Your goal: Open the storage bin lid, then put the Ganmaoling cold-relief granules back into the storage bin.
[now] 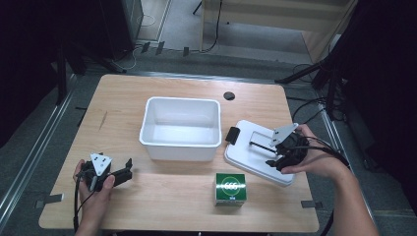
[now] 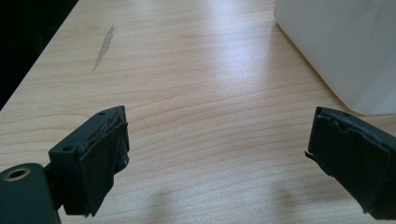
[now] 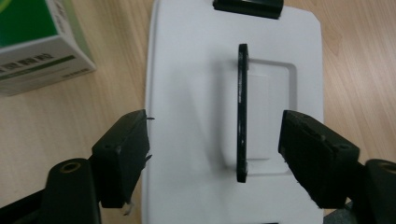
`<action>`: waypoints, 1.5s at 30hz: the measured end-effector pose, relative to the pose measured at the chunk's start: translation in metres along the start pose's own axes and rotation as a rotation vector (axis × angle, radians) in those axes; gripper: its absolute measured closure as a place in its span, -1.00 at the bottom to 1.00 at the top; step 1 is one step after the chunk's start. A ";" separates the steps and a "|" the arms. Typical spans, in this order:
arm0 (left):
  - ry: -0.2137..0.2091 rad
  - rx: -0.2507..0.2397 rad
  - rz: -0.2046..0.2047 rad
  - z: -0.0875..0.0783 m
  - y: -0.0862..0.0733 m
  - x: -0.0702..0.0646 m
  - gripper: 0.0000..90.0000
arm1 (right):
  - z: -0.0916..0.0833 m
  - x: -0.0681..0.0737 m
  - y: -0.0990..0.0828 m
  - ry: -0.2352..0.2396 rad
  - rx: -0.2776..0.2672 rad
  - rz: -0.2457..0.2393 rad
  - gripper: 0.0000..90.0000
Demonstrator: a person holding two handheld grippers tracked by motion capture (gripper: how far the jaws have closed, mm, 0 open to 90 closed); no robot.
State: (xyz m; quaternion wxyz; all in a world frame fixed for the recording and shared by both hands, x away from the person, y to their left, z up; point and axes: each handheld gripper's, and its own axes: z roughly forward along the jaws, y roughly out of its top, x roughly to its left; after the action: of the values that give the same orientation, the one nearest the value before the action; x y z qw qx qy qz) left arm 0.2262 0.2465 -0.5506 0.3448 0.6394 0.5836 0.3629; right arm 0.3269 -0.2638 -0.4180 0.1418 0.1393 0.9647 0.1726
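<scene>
A white lid (image 1: 251,157) lies flat on the table, right of a white tub (image 1: 180,129). A thin black handle (image 3: 242,112) stands up along the lid's middle (image 3: 196,70), and a black clip (image 3: 247,7) sits on its far edge. My right gripper (image 1: 269,155) hovers over the lid, open. In the right gripper view (image 3: 215,140) the handle stands between the jaws, nearer the right one, and neither pad touches it. At the table's front left, my left gripper (image 1: 127,170) is open and holds nothing, with bare wood between its jaws (image 2: 217,140).
A green and white carton (image 1: 230,188) stands near the front edge, left of the lid, and its corner (image 3: 32,37) shows in the right gripper view. The tub's wall (image 2: 345,46) rises to the right ahead of the left gripper. A dark cable hole (image 1: 229,96) lies behind the tub.
</scene>
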 end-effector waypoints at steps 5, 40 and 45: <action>-0.003 0.002 -0.004 0.000 0.000 0.001 -0.87 | -0.008 0.010 0.004 0.014 0.008 -0.011 -0.69; -0.009 -0.001 -0.006 -0.001 0.000 0.001 -0.87 | -0.002 0.062 0.039 0.097 -0.046 -0.096 -0.98; -0.012 0.005 -0.006 0.000 0.000 0.001 -0.87 | 0.004 0.067 0.043 0.109 -0.058 -0.103 -0.98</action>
State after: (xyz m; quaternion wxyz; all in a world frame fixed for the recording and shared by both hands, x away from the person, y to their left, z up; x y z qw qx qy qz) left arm 0.2260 0.2473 -0.5506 0.3479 0.6405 0.5845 0.3565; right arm 0.2756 -0.2029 -0.4208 0.1019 0.0756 0.9715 0.2002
